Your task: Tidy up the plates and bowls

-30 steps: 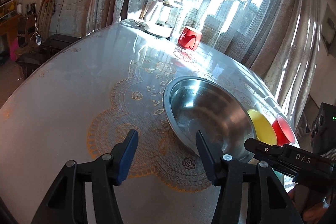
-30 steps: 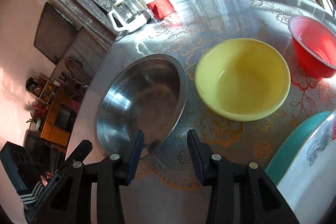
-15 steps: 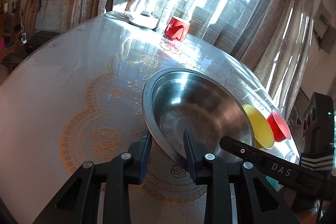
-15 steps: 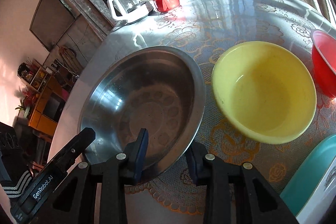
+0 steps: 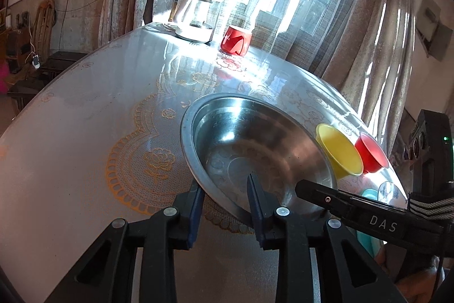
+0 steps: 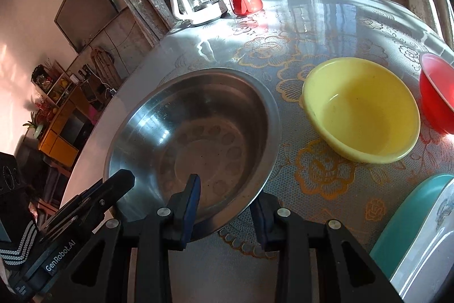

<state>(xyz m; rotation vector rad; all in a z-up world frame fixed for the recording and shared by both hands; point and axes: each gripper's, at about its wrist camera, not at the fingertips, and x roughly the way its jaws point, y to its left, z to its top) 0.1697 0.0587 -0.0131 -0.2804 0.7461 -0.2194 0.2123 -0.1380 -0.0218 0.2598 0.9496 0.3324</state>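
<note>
A large steel bowl [image 5: 255, 144] [image 6: 195, 132] sits on the lace-patterned table. My left gripper [image 5: 225, 189] straddles its near rim, one finger outside and one inside, jaws closed on the rim. My right gripper [image 6: 227, 195] straddles the near rim too, one finger inside the bowl and one outside under the rim. A yellow bowl [image 6: 360, 107] [image 5: 339, 154] stands to the right of the steel bowl, and a red bowl [image 6: 437, 93] [image 5: 370, 152] beyond it. A teal plate [image 6: 408, 212] with a white plate [image 6: 425, 254] on it lies at the right edge.
A glass kettle [image 6: 198, 2] [image 5: 198, 16] and a red mug [image 6: 244, 2] [image 5: 235, 40] stand at the far side of the table [image 5: 85, 118] by the curtained window. Each gripper's body shows in the other's view.
Both grippers moved forward onto the steel bowl's near rim and narrowed around it. The left gripper went from wide open beside the bowl to gripping its rim.
</note>
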